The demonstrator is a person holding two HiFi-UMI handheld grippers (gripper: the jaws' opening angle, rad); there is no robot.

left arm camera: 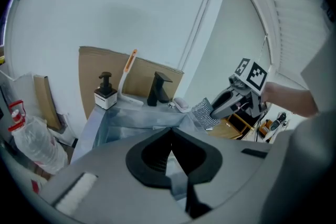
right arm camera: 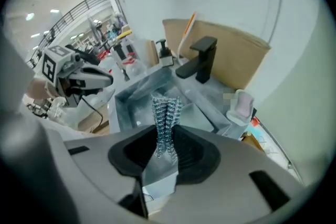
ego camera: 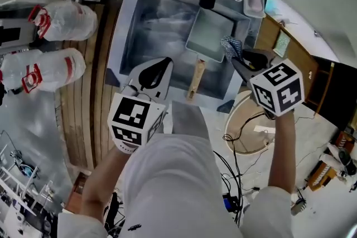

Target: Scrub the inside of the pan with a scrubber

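Grey rectangular pan [ego camera: 209, 33]: shallow metal, lying flat in sink [ego camera: 142, 19], toward sink's right side, open side facing up. Light wooden handle [ego camera: 195, 79] pointing back toward person, reaching over sink's near edge.

Silvery wire-mesh scrubber [right arm camera: 166, 110]: folded into narrow upright strip, being pinched between closed jaws of right gripper [right arm camera: 165, 136], upper part sticking out past jaw tips. In head view, showing at pan's near right corner; contact with pan not clear.
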